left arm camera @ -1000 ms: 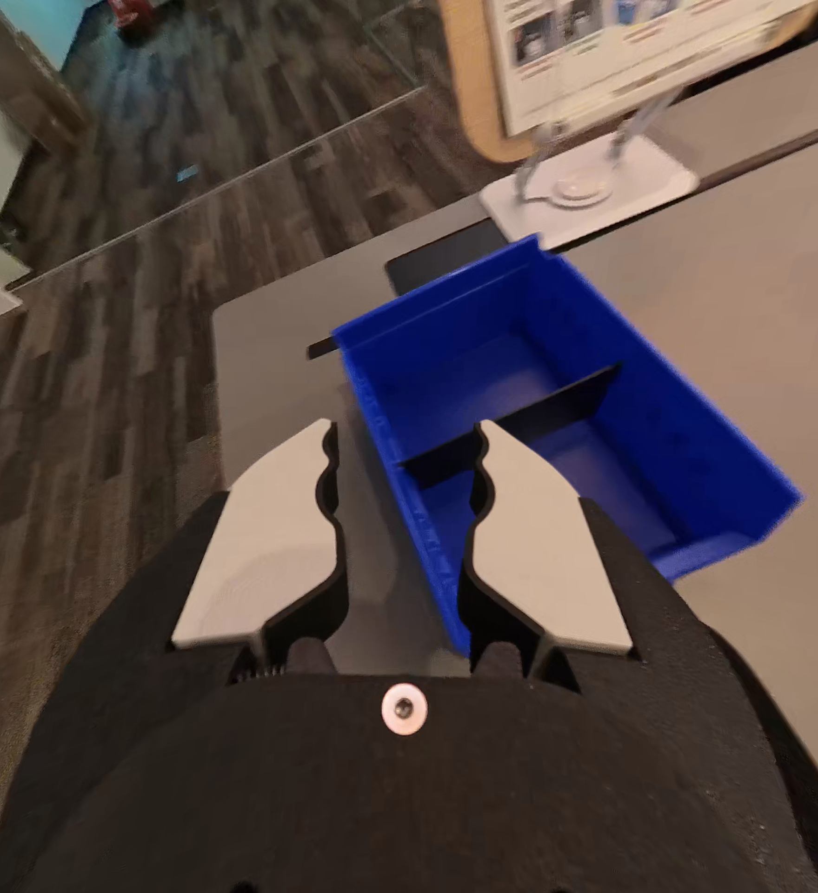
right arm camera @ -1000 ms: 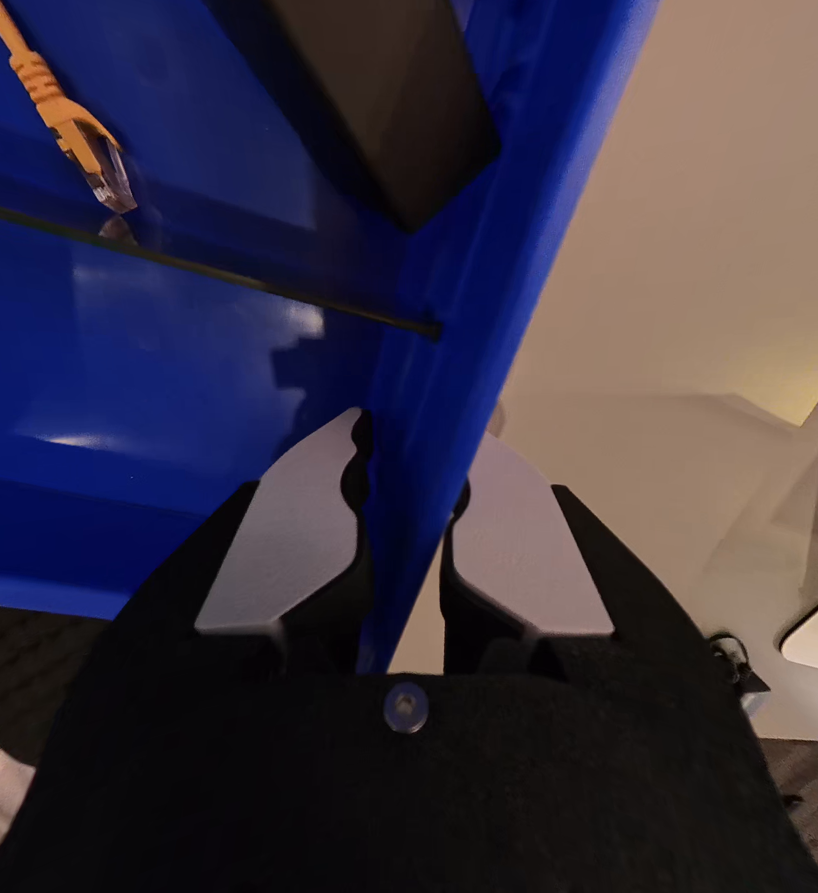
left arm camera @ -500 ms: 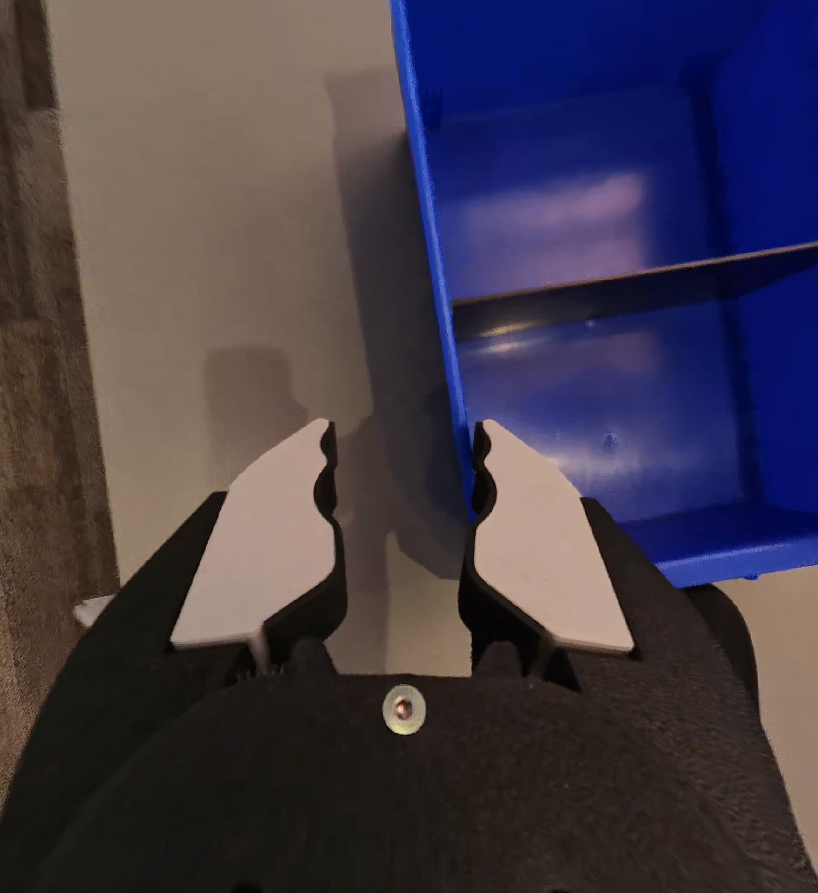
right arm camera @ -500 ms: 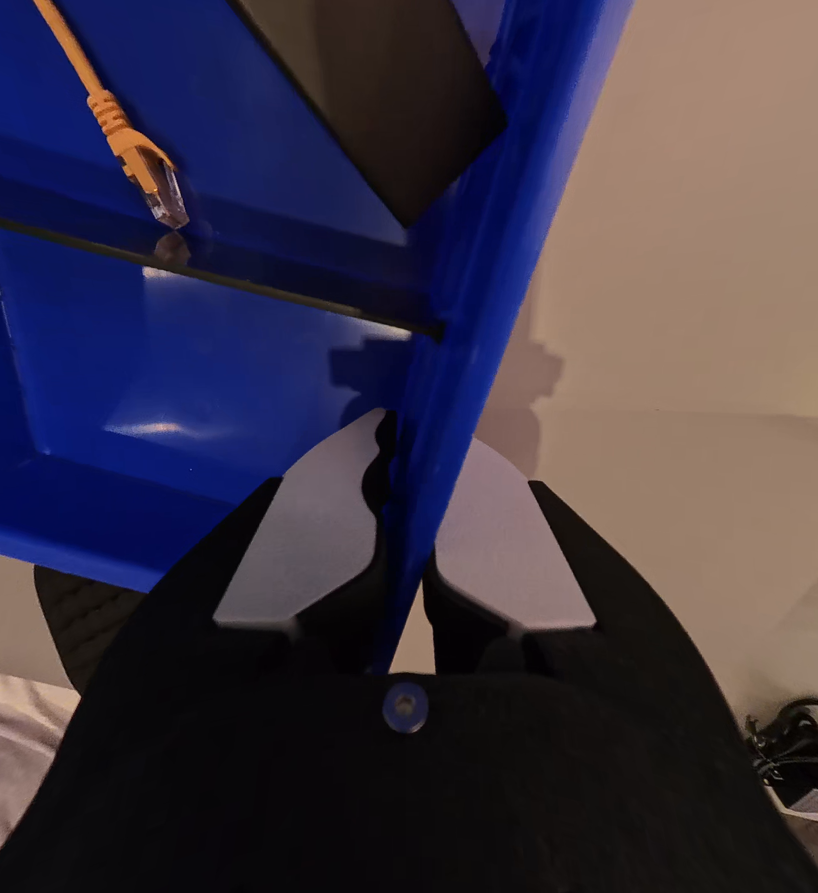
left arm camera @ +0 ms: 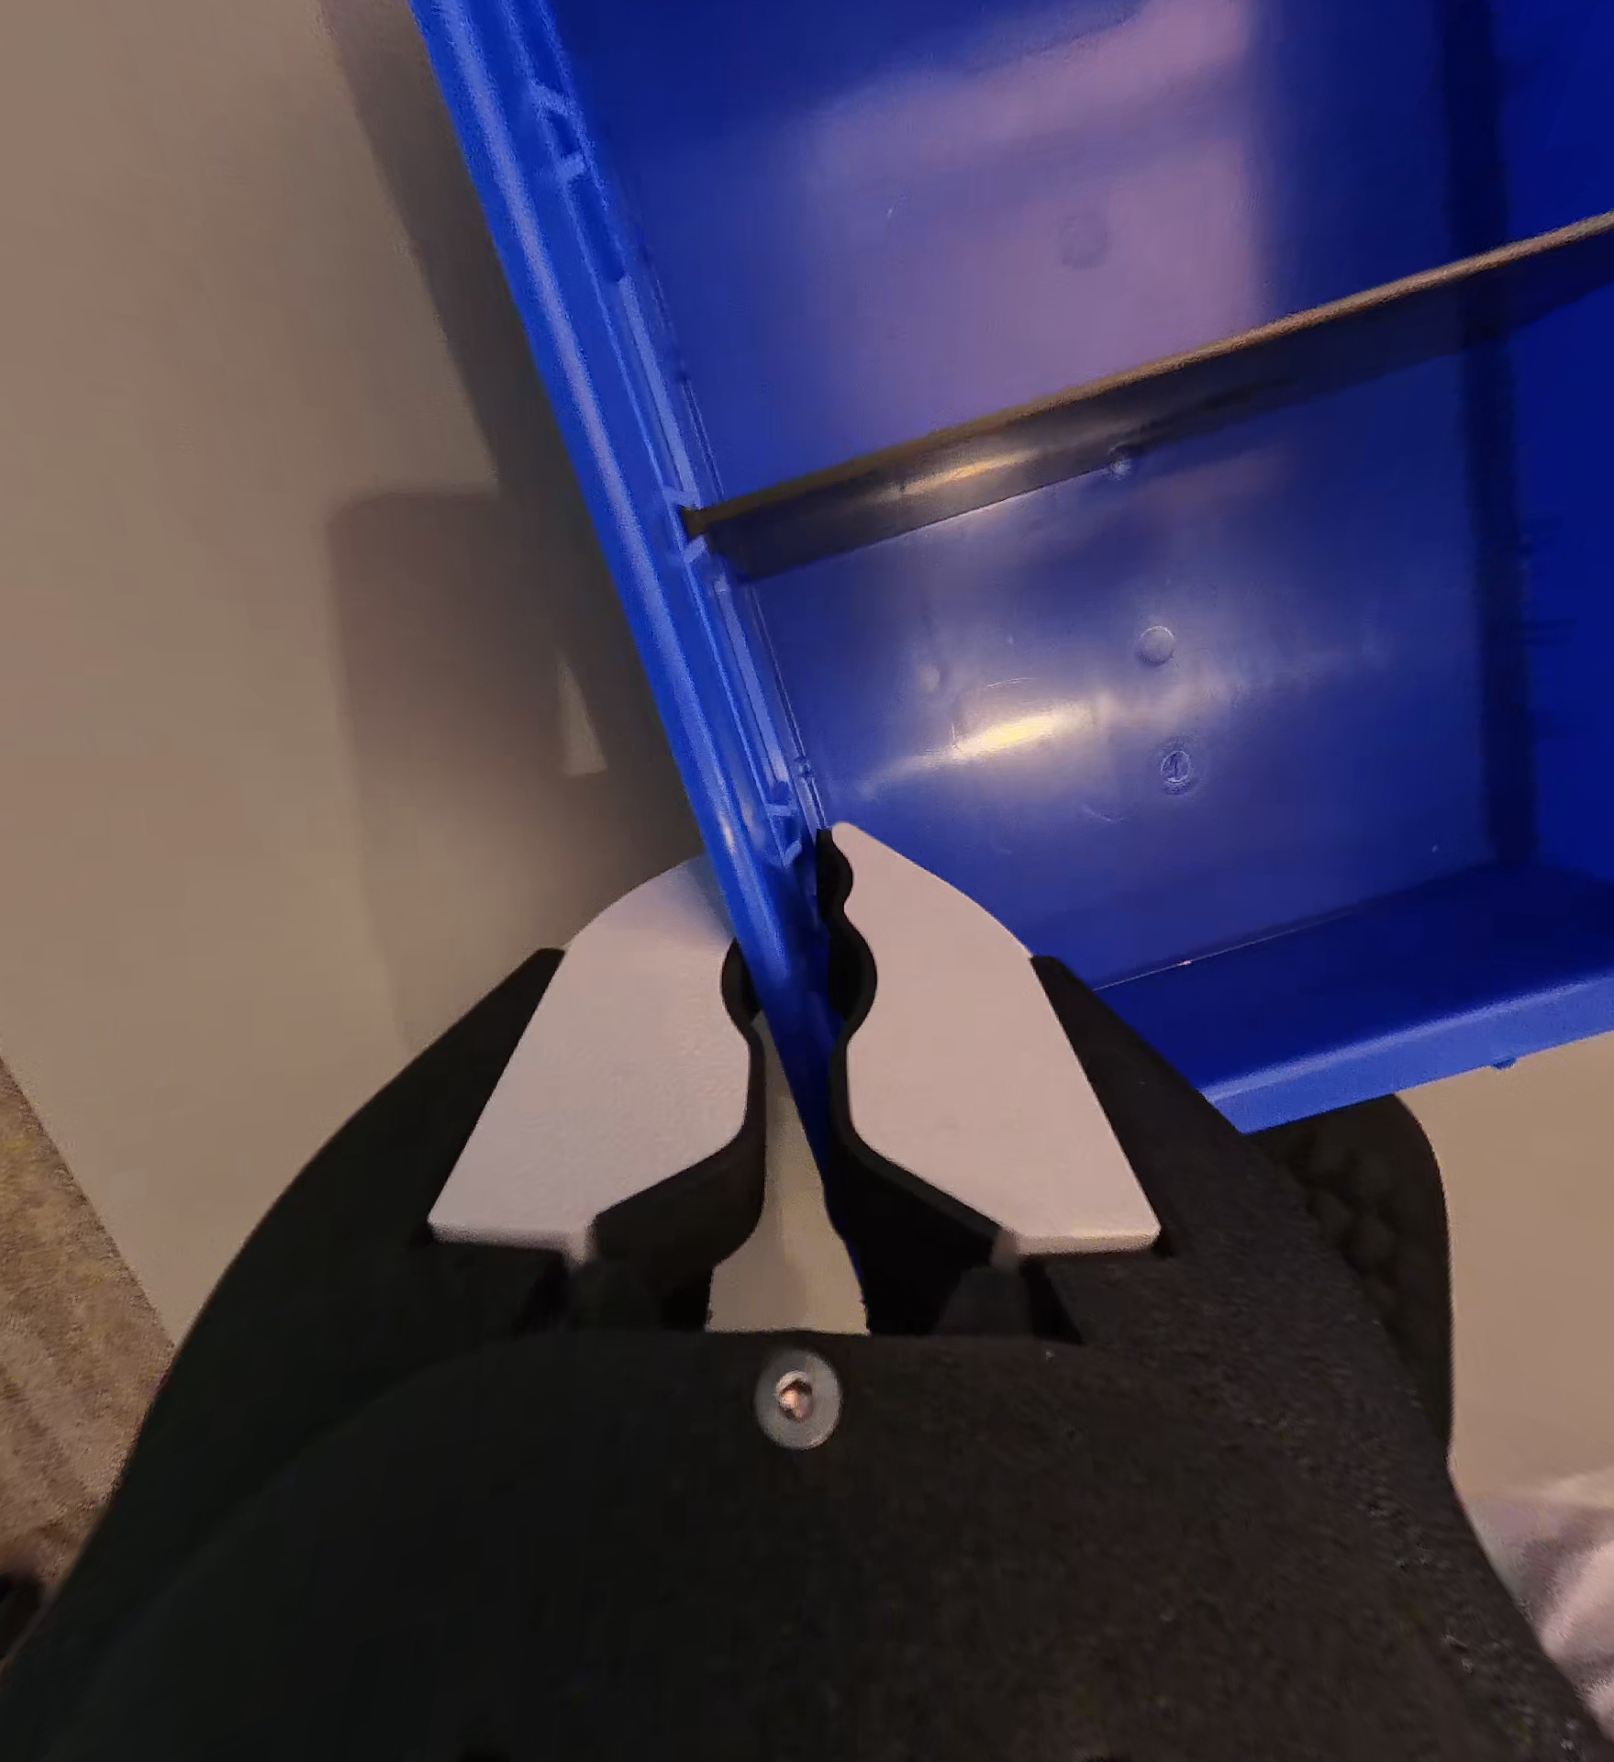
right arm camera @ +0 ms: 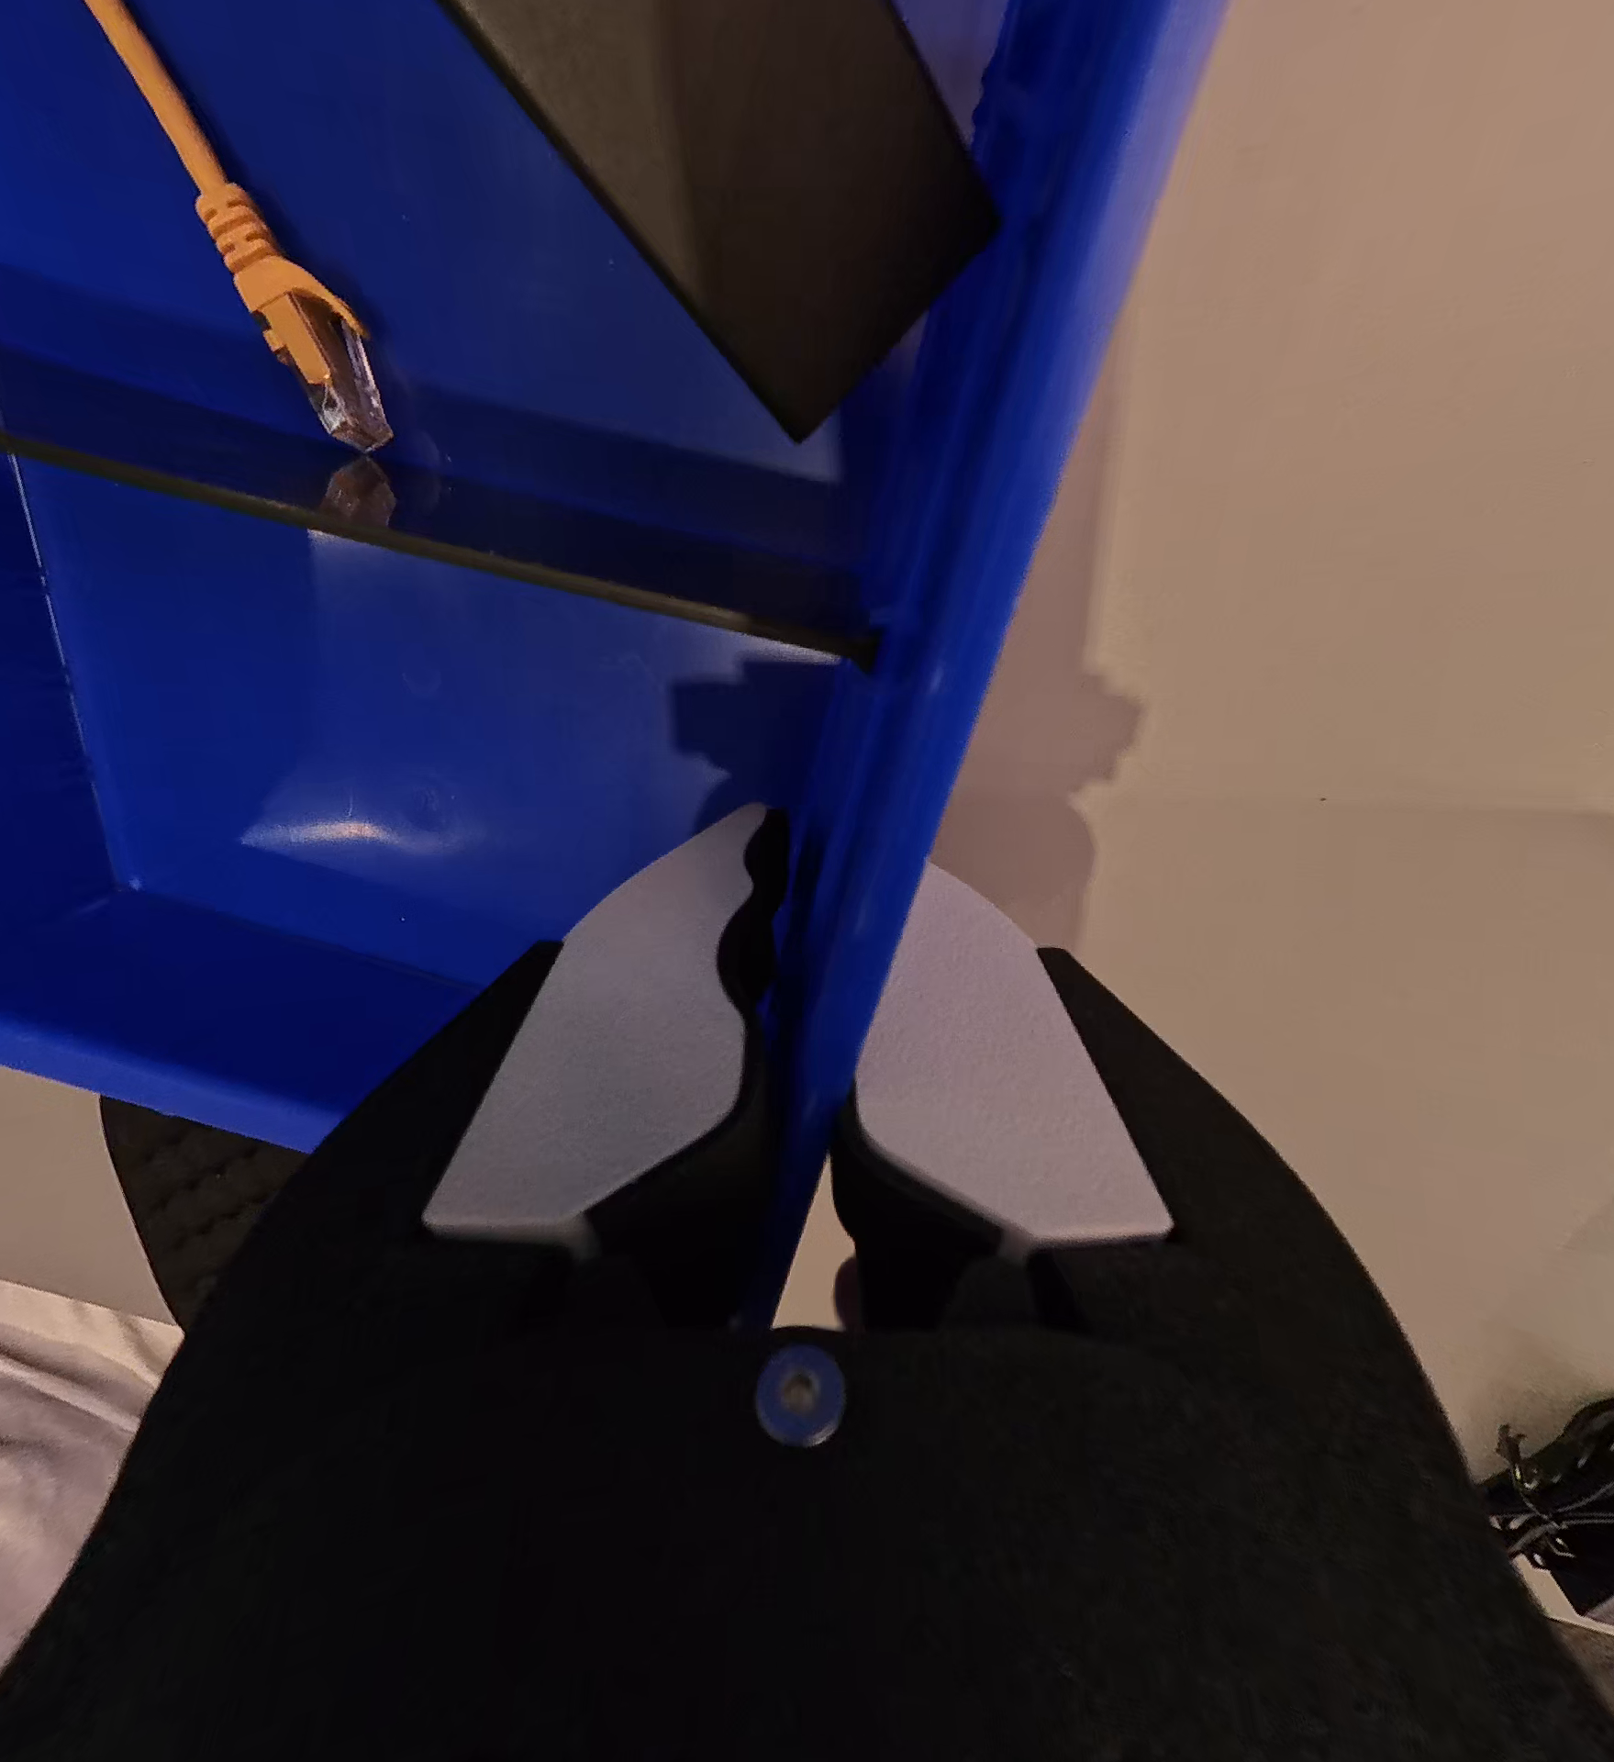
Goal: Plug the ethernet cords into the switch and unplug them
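Now each tool, left tool [left arm camera: 798,858] and right tool [right arm camera: 841,858], pinches a side wall of the blue bin [right arm camera: 974,477], the orange ethernet cord [right arm camera: 297,315] lying ahead-left of the right one.

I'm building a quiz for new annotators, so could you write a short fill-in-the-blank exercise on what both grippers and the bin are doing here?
1. The left gripper is shut on a side wall of the ____ bin.
2. The right gripper grips the bin's ____ side wall.
3. The cable lying in the bin is ____ in colour.
4. A dark ____ splits the bin into compartments.

Missing words: blue; opposite; orange; divider
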Available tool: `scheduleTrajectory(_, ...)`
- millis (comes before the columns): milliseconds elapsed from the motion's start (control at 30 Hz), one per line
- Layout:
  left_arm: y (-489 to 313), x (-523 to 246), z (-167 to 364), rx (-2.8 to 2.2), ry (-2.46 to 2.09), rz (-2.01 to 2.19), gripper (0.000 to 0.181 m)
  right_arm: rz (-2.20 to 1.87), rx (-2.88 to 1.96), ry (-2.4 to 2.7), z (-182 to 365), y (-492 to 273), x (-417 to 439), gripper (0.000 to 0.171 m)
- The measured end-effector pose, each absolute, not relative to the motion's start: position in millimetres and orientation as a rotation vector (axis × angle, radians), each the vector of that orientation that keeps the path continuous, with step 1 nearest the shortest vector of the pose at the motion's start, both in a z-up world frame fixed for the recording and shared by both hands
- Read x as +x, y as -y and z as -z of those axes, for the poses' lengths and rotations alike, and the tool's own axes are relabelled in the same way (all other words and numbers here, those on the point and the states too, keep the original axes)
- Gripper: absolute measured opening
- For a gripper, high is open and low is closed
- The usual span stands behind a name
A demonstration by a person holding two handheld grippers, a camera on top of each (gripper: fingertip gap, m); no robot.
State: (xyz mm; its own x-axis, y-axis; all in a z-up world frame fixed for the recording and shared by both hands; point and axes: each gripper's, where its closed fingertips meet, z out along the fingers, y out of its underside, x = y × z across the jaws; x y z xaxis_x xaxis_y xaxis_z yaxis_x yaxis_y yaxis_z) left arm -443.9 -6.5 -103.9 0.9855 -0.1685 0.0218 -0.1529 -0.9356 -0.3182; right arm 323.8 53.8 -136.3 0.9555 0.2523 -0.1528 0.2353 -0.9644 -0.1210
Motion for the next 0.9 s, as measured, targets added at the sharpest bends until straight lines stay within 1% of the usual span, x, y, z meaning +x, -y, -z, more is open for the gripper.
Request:
scheduleTrajectory(100,6,-433,104,-2.801,-0.277,-0.007,0.009,-0.249,-3.009,0.365,136,-53,323,0.006)
scheduleTrajectory(300,4,-371,106,-2.741,-0.361,-0.002,0.009,-0.25,-3.017,0.357,136,-50,304,0.006)
scheduleTrajectory(533,6,-288,108,-2.682,-0.39,-0.009,0.011,-0.263,-3.021,0.324,136,-43,247,0.006)
scheduleTrajectory(633,7,-260,111,-2.656,-0.4,-0.033,0.017,-0.28,-3.022,0.336,135,-37,217,0.007)
scheduleTrajectory(767,6,-234,110,-2.627,-0.406,-0.012,0.021,-0.278,-2.976,0.434,135,-40,195,0.009)
scheduleTrajectory(867,3,-226,111,-2.614,-0.407,-0.006,0.021,-0.246,-2.927,0.428,137,-53,194,0.015)
scheduleTrajectory(900,2,-223,111,-2.605,-0.414,0.0,0.022,-0.254,-2.931,0.417,137,-54,193,0.014)
